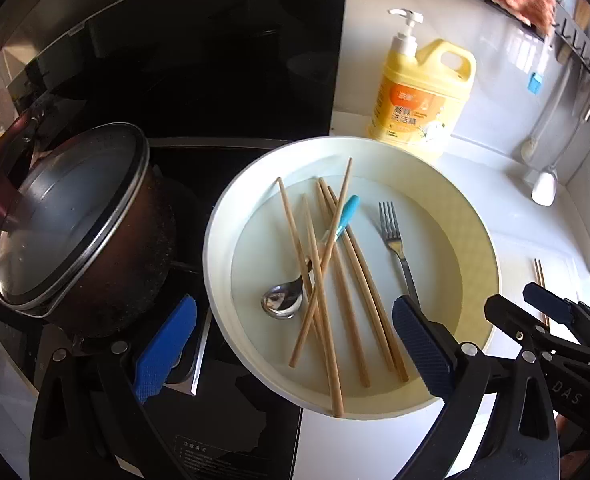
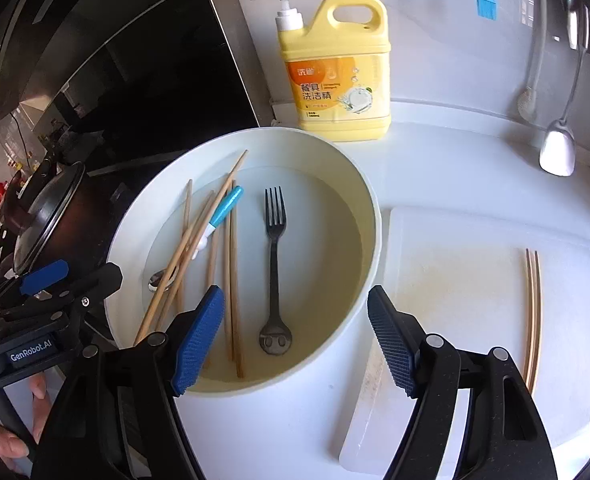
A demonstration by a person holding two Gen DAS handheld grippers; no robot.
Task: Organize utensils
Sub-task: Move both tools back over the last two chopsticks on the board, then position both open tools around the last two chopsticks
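A white round basin holds several wooden chopsticks, a metal spoon with a blue handle, and a metal fork. My left gripper hovers open and empty over the basin's near edge, one blue pad outside the left wall and one inside by the fork's handle. In the right wrist view, my right gripper is open and empty, straddling the basin's near right wall, with the fork just ahead. A pair of chopsticks lies on the white cutting board.
A dark lidded pot sits on the black stovetop left of the basin. A yellow pump bottle of detergent stands behind it. A ladle hangs by the right wall. A person's hand holds the left gripper's handle.
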